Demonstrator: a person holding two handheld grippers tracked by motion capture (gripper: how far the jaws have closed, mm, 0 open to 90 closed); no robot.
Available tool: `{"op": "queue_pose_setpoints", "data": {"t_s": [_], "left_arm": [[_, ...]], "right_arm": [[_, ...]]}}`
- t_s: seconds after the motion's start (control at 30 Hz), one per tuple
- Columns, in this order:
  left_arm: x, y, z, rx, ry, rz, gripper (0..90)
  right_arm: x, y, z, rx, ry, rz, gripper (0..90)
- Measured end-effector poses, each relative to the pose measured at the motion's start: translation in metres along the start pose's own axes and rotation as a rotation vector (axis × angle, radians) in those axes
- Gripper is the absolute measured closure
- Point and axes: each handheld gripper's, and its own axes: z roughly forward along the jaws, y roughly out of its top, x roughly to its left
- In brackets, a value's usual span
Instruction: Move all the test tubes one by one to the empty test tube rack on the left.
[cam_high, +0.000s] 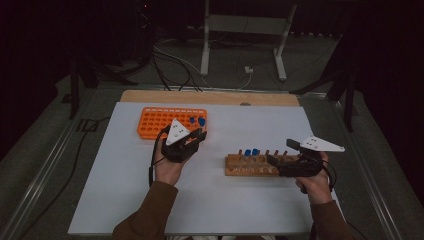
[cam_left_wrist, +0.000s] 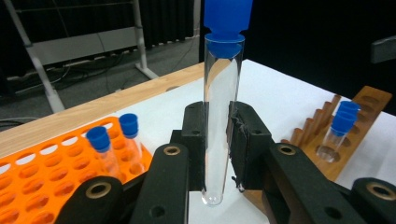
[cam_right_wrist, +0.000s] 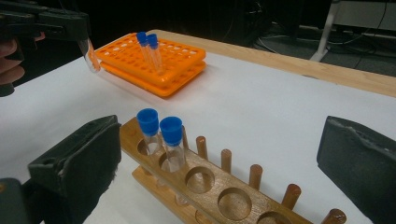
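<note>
My left gripper is shut on a clear test tube with a blue cap, held upright above the white table, just right of the orange rack. That rack holds two blue-capped tubes at its right end. In the high view the left gripper hangs by the orange rack's near right corner. My right gripper stands open with its pads on either side of the wooden rack. Two blue-capped tubes stand in that rack's left holes.
The wooden rack has a row of pegs along its far side and several empty holes. A white sheet covers the table, with a wooden strip at the back. Cables and a metal stand lie on the floor beyond.
</note>
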Motion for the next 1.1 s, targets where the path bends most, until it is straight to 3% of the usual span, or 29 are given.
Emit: {"op": "queue_pose_setpoints", "data": {"t_s": [1.1], "left_arm": [[0.030, -0.007, 0.001, -0.001, 0.112, -0.043, 78.2]], "right_arm": [[-0.001, -0.001, 0.000, 0.003, 0.005, 0.009, 0.0]]}}
